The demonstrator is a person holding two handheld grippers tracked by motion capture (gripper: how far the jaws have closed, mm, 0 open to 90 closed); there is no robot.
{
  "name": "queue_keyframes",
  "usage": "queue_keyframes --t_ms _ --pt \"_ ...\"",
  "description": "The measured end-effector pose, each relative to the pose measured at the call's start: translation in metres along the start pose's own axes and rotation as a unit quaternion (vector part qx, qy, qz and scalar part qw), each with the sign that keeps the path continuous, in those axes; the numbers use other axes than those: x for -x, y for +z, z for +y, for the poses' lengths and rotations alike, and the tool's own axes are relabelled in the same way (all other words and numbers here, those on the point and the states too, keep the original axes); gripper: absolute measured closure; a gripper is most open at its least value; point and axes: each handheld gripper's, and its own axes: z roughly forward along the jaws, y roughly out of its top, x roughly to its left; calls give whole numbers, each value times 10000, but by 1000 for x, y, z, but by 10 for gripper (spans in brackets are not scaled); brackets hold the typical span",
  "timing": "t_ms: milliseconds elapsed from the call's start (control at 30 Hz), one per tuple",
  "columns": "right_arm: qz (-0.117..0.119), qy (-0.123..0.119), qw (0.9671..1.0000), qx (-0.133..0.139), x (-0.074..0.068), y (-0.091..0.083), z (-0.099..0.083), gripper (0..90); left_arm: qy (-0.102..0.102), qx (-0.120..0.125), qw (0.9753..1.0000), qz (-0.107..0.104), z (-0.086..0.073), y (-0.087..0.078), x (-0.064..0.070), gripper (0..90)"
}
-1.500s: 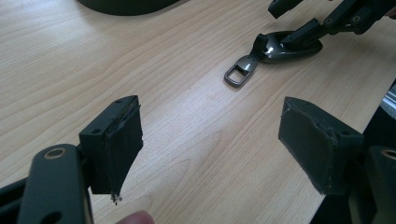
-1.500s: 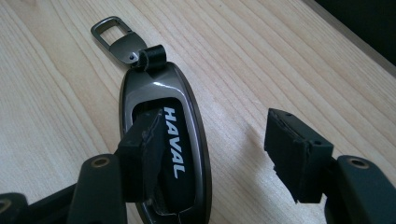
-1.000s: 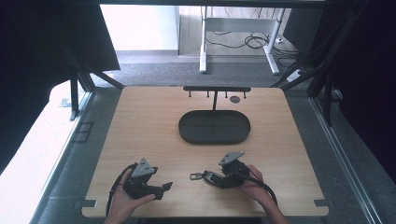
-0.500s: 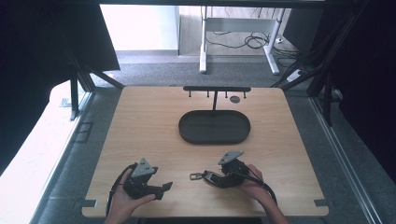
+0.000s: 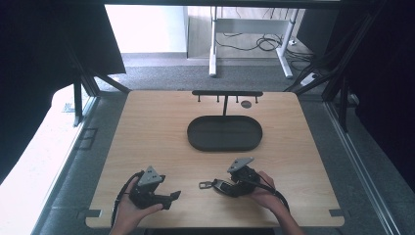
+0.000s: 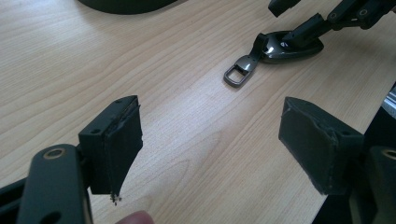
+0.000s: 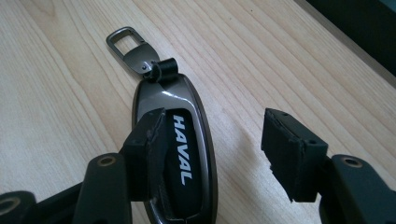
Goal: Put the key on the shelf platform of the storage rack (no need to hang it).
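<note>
Right, both grippers sit low at the near edge of the wooden worktop (image 5: 161,127), one in each of the person's hands. Left gripper (image 5: 169,198) near the front-left corner, grey three-cornered plate on top, fingers (image 6: 122,140) spread wide w/ bare wood between them in the left gripper view. Nothing held there.

Right gripper (image 5: 218,186) is just right of centre, pointing toward the left one. In the right gripper view its fingers (image 7: 152,135) stand apart, not clamped: left finger lies over the edge of a dark key fob (image 7: 180,154), the right finger (image 7: 287,149) is off to the side above bare wood. Fob reads "HAVAL" in white, glossy grey-brown shell, lying flat on the worktop. A metal clip ring (image 7: 123,39) hangs off its far end on a short black loop.

From the left gripper view the same fob (image 6: 292,46) shows farther off, w/ the right gripper's finger tips resting on it, clip ring pointing this way.

Mid-worktop: black oval tray (image 5: 198,139), looks empty. Behind it a black T-shaped rack (image 5: 226,93) w/ small hooks along the bar, and a small dark disc (image 5: 246,104) just beside it. Fob is well apart from the tray, on the near side.
</note>
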Motion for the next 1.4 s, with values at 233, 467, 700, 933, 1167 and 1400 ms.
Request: queue_keyframes --t_ms 233,467,700,933,1167,1400 --pt "89 -75 9999 -40 -1 -1 6 420 -7 19 10000 0 0 -1 0 218" --pt "219 -91 9997 -66 -4 -3 9 422 0 29 10000 -3 0 -1 0 218" --pt "319 -178 9992 -175 -8 -2 10 412 -9 30 10000 -3 0 -1 0 218" --pt "320 -292 9979 -484 -11 3 13 402 -6 39 10000 -6 0 -1 0 218" --pt "301 -419 9958 -757 -14 7 17 409 -17 49 10000 -8 0 -2 0 218" --pt "325 -592 9917 -1098 -17 12 20 433 -24 46 10000 -8 0 -2 -1 218"
